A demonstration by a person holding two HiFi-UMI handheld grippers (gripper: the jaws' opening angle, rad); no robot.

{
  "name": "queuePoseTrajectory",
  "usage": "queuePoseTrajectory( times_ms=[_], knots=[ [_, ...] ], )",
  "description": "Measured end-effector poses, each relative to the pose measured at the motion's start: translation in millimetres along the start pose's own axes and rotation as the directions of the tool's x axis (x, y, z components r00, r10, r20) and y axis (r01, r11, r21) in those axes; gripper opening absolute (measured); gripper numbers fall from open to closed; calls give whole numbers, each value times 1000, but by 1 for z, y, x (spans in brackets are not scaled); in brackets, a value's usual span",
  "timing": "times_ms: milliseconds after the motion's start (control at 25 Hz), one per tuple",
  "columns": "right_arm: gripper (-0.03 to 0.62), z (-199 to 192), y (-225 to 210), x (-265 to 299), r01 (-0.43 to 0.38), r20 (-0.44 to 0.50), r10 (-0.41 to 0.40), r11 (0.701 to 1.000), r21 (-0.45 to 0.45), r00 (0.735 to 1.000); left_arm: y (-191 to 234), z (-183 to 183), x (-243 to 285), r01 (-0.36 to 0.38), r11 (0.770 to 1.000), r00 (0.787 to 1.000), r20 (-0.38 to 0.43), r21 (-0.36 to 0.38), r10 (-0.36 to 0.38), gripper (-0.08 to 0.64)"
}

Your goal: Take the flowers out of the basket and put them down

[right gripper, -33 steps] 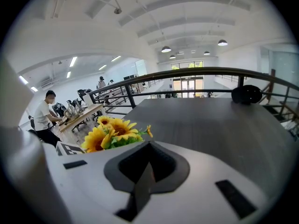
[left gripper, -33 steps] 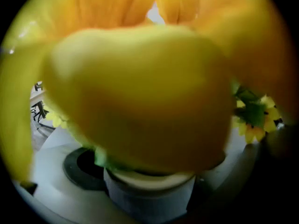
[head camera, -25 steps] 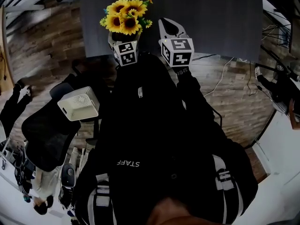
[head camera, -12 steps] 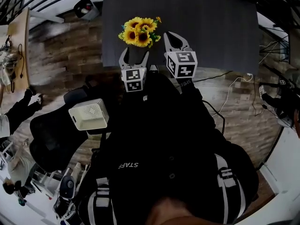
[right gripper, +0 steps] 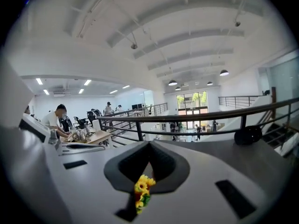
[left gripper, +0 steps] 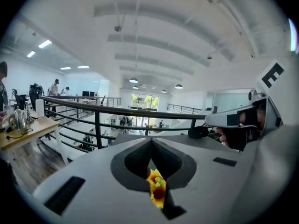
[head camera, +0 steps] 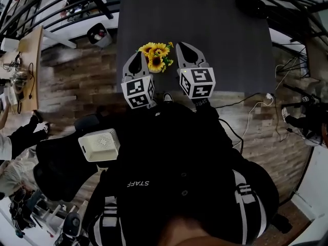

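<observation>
Though mirrored, "STAFF" print [head camera: 137, 183] on jacket [head camera: 197, 147].

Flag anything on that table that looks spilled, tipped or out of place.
Nothing stands out. The sunflowers sit in one tidy bunch on the dark table, with nothing spilled or scattered around them.

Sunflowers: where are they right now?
In the head view the sunflowers stand on the dark table toward its near edge, between the left gripper, whose jaws just closed empty, and the right gripper.
</observation>
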State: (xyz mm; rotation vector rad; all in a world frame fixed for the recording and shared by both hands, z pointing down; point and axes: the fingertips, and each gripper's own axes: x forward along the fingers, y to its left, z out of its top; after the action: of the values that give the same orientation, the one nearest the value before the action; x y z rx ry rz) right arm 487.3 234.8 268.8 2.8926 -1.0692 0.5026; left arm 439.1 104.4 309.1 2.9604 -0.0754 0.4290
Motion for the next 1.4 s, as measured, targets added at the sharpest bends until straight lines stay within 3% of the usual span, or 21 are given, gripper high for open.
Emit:
queuePoseTrajectory(
  times_ms=[160,360,600,960,1400],
  knots=[
    [14,29,5,-4,-1,51,2,1000,-26,999,-13,37,-2,31,999,999,40,-10,-31,2],
    [14,66,10,-3,6,122,0,999,-52,993,-34,99,-1,122,993,985,121,-8,-120,2],
    [14,103,13,-4,11,201,6,996,-83,980,-40,144,2,130,990,974,179,45,-136,0],
    [14,127,24,-2,26,269,-2,996,-86,963,-37,161,7,152,985,967,192,80,-164,0],
    [14,135,31,7,36,281,-9,995,-90,960,-29,166,15,165,981,965,190,99,-182,0]
  ],
)
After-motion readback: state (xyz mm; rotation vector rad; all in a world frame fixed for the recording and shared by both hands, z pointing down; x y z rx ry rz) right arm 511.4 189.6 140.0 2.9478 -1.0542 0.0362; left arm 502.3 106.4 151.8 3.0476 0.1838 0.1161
